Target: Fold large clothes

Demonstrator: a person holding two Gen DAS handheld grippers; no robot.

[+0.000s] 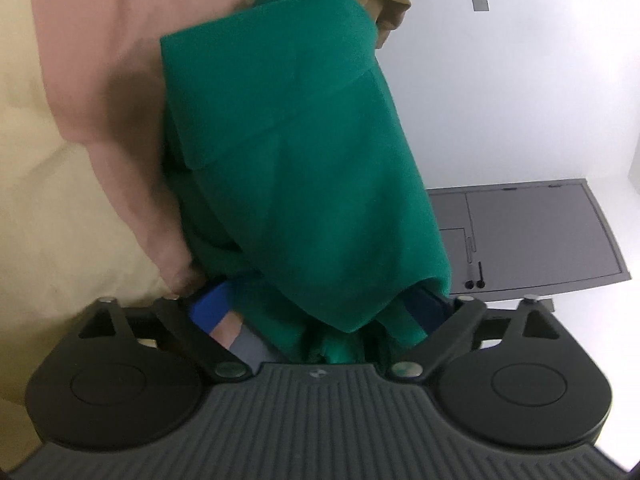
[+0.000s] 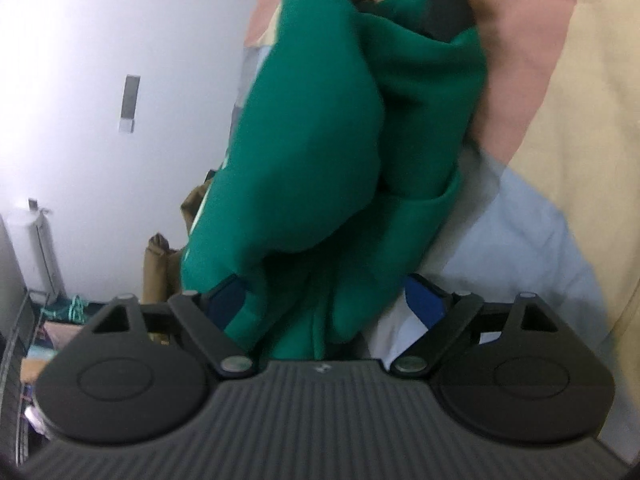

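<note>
Both grippers clamped on one green garment

Left gripper pinches a bunch of the green garment between its blue pads, cloth rising toward 12 o'clock over the pink-and-cream bedcover; right gripper is likewise closed on the garment, which billows toward 12, pale blue patch at 3 o'clock

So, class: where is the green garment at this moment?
The green garment fills the centre of both wrist views, bunched between the fingers of the left gripper and right gripper, over the cream, pink and blue bedding.
</note>
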